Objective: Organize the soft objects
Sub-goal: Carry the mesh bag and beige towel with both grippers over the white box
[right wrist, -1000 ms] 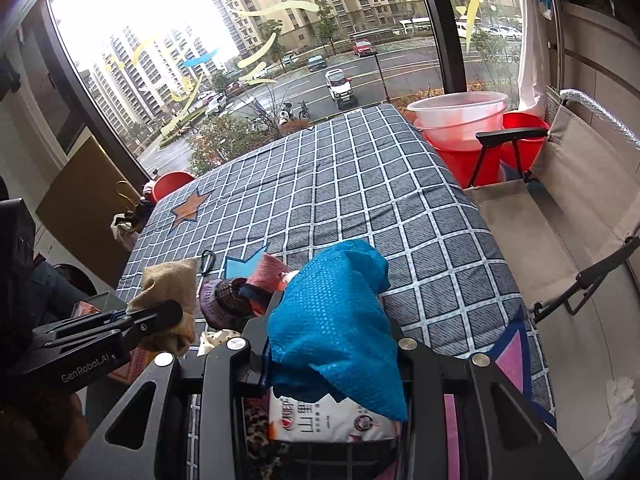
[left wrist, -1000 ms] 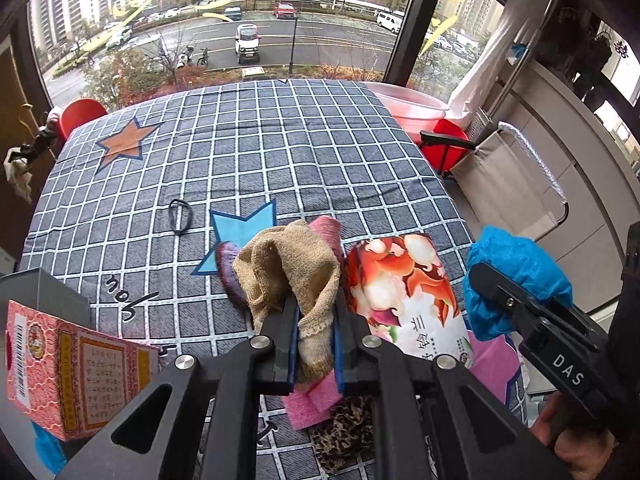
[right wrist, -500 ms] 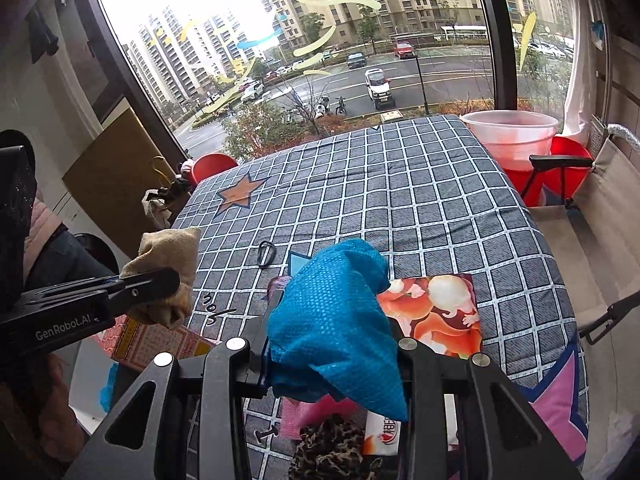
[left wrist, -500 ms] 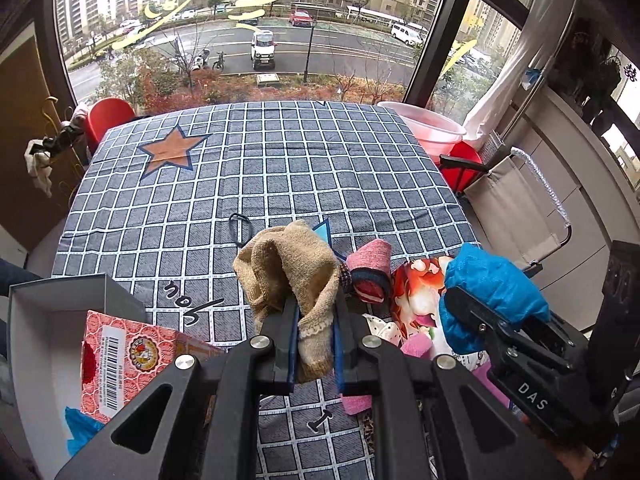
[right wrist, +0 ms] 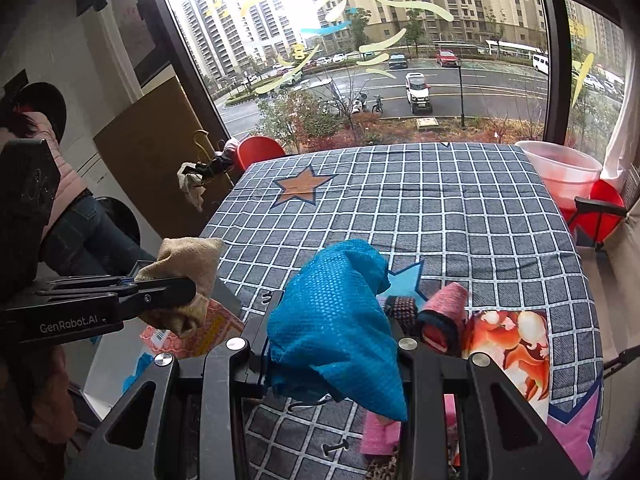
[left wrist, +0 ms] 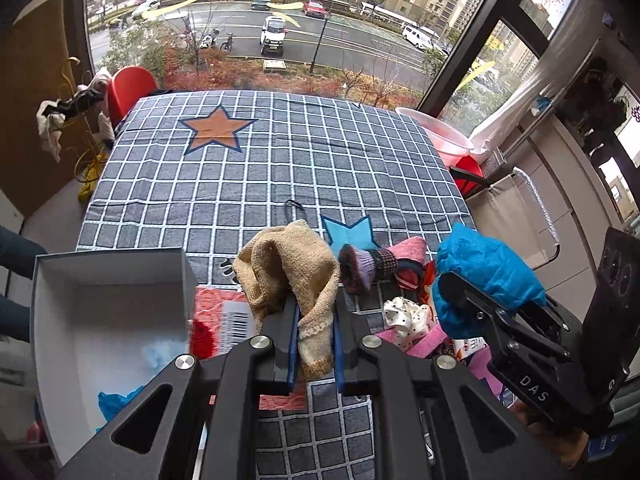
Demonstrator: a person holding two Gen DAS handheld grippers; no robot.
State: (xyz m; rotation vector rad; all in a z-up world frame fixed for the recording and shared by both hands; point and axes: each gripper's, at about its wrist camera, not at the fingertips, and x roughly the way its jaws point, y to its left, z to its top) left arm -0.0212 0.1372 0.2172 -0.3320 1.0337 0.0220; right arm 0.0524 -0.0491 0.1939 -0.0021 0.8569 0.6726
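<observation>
My left gripper (left wrist: 314, 316) is shut on a beige knitted sock (left wrist: 292, 268) and holds it above the near table edge, right of an open grey box (left wrist: 80, 320). It shows at the left of the right wrist view (right wrist: 176, 292). My right gripper (right wrist: 332, 344) is shut on a blue mesh cloth (right wrist: 336, 324), also visible in the left wrist view (left wrist: 484, 276). On the table lie a purple and pink sock bundle (left wrist: 372, 264), a white dotted cloth (left wrist: 408, 316) and a pink cloth (right wrist: 380, 428).
The checked tablecloth (left wrist: 280, 168) has an orange star. A red patterned carton (left wrist: 216, 320) leans beside the box, which holds blue scraps (left wrist: 116, 400). A printed snack bag (right wrist: 508, 344) lies right. A pink basin (right wrist: 560, 172) stands off the far right corner. A person (right wrist: 68, 208) stands left.
Both grippers have drawn back and to the left with their cloths still held. The grey box has come more fully into the left wrist view.
</observation>
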